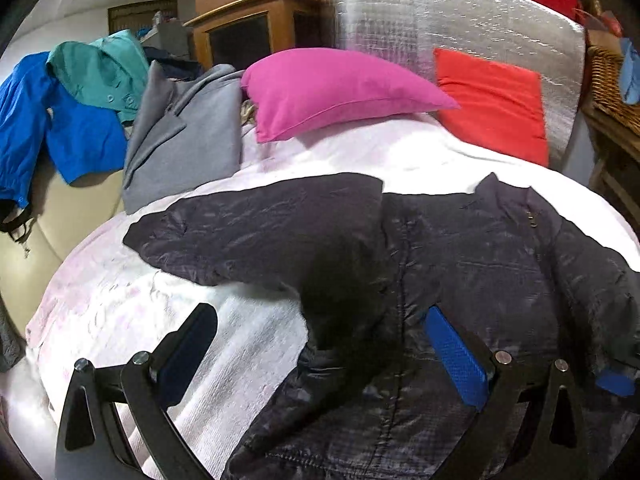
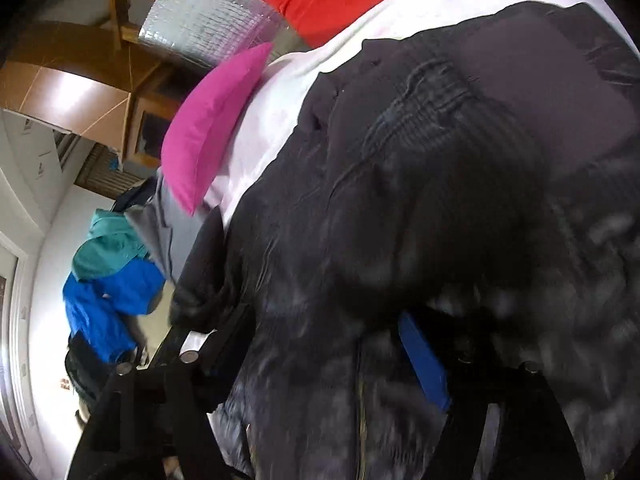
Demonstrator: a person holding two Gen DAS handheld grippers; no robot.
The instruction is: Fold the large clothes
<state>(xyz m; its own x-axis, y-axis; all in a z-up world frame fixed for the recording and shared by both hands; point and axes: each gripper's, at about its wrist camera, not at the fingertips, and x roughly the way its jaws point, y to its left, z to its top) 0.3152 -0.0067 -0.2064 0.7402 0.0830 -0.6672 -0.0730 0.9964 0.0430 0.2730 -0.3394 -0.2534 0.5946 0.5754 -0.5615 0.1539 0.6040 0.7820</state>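
Observation:
A dark navy quilted jacket (image 1: 460, 248) lies spread on the white bedsheet (image 1: 224, 328), one sleeve (image 1: 248, 232) stretched out to the left and the collar pointing away. My left gripper (image 1: 320, 352) hovers open over the jacket's lower left edge. Its left pad (image 1: 192, 344) is above the sheet, its blue right pad (image 1: 452, 360) above the jacket, and nothing is pinched. In the tilted, blurred right wrist view the jacket (image 2: 420, 200) fills the picture. My right gripper (image 2: 312, 360) stands wide apart with jacket fabric bunched between its jaws, and its left finger is mostly hidden.
A pink pillow (image 1: 332, 88) and a red pillow (image 1: 492, 108) lean on a silver foil panel (image 1: 400, 12) at the head of the bed. A grey coat (image 1: 180, 132), a teal jacket (image 1: 100, 68) and a blue jacket (image 1: 60, 128) are piled at left. Wicker furniture (image 1: 612, 88) stands at right.

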